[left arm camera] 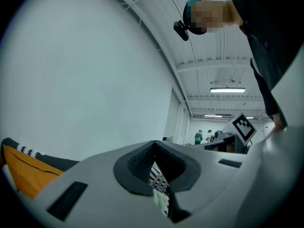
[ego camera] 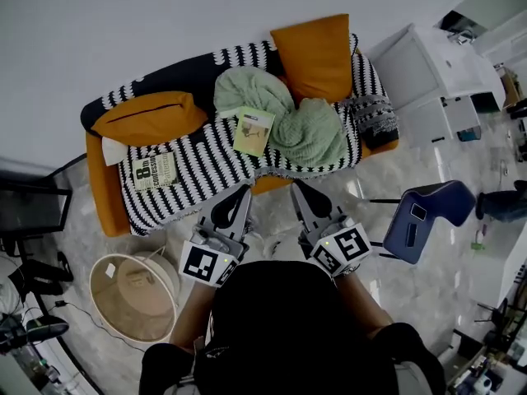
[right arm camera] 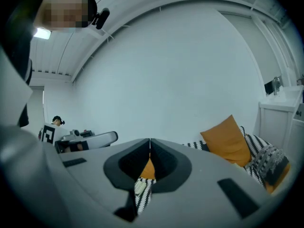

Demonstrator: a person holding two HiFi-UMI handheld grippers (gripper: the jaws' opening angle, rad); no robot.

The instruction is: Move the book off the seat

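Two books lie on the sofa (ego camera: 103,196), both on the striped throw (ego camera: 214,163); the green book (ego camera: 254,130) sits mid-seat, toward the back edge, touching the green blanket (ego camera: 317,134); the pale book (ego camera: 154,171) lies near the left end, just in front of the flat cushion (ego camera: 148,115); a second cushion (ego camera: 315,56) stands against the back at the right end. The left gripper (ego camera: 244,186) and the right gripper (ego camera: 295,184) hang side by side just off the front edge, clear of both books; each gripper view shows its own jaws, left gripper (left arm camera: 153,142) and right gripper (right arm camera: 150,139), clenched tip to tip on nothing. A basket (ego camera: 132,295) stands on the floor near the left front corner.
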